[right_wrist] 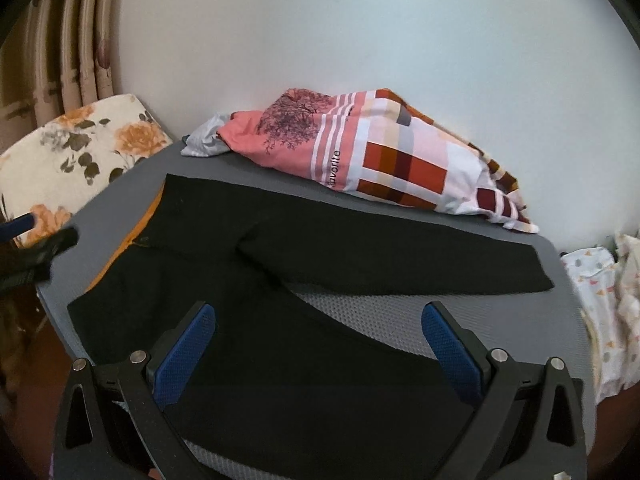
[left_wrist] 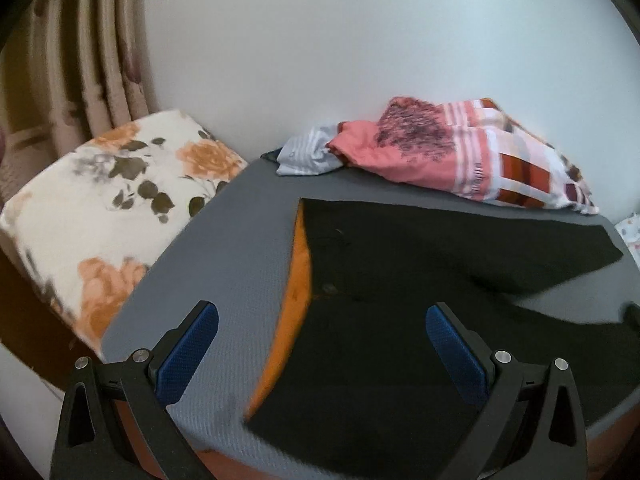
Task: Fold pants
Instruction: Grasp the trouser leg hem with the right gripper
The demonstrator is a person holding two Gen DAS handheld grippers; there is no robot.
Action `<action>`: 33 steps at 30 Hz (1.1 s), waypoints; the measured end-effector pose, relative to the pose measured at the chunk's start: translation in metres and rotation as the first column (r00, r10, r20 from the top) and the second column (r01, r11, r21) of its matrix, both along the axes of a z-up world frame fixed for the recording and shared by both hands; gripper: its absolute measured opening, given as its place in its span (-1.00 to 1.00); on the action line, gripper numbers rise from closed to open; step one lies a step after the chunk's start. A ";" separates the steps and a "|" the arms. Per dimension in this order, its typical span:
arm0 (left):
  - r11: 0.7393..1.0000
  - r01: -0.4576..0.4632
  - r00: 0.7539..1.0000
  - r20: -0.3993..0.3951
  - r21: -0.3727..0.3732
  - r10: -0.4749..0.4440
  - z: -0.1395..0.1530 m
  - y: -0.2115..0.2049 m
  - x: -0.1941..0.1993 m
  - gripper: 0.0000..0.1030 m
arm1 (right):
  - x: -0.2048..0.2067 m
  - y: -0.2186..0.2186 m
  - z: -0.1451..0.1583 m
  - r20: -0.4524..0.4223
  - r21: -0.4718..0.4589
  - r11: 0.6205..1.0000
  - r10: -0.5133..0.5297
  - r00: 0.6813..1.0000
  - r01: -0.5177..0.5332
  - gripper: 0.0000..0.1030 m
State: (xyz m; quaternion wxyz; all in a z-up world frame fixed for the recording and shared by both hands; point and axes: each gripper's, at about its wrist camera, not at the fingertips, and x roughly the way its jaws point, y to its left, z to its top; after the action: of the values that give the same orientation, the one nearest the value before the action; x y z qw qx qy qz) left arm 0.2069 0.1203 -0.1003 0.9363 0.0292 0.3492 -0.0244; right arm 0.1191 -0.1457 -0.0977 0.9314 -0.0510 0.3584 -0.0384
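Left wrist view: the left gripper (left_wrist: 322, 320), a black two-finger tool with blue textured pads (left_wrist: 188, 356), hangs above the near edge of a grey textured mat (left_wrist: 224, 248). Its fingers are spread wide and grasp nothing. Between and beyond them lie the black fabric pants (left_wrist: 400, 340), spread flat on the mat with the waist toward the left, where an orange lining strip (left_wrist: 298, 280) shows along the waistband edge. One leg runs along the far side of the mat and the other along the near side, with a wedge of bare mat between them.

Right wrist view: the right gripper (right_wrist: 320, 320), of the same build, is likewise released, its pads (right_wrist: 452, 352) well apart and empty. It hovers over the near leg of the pants (right_wrist: 300, 360); the grey mat (right_wrist: 380, 312) shows between the two legs. At the left edge a dark, blurred shape with a blue part is probably the other gripper, though the blur prevents certainty.

Surroundings: at the back of the mat, against a plain white wall (right_wrist: 360, 40), lies a heap of pink, white and red checked cloth (right_wrist: 380, 156) printed with a dark tree motif, touching a crumpled pale grey garment (right_wrist: 204, 140). To the left stands a white cushion with orange flowers (left_wrist: 112, 200) beside a beige pleated curtain (left_wrist: 100, 48). To the right of the mat lies white patterned cloth (right_wrist: 600, 312).
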 end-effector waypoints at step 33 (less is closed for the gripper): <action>0.924 0.327 0.910 -0.198 -0.199 -0.364 -0.104 0.021 0.286 -0.77 | 0.089 -0.021 -0.084 -0.162 0.113 0.993 0.036 0.986 -0.018 0.96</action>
State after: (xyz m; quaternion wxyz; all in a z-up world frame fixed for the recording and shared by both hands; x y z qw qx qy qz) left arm 0.4924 0.1409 -0.2047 0.8692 0.0120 0.4419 -0.2215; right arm 0.2084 -0.1670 -0.1820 0.9007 -0.0068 0.4344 -0.0015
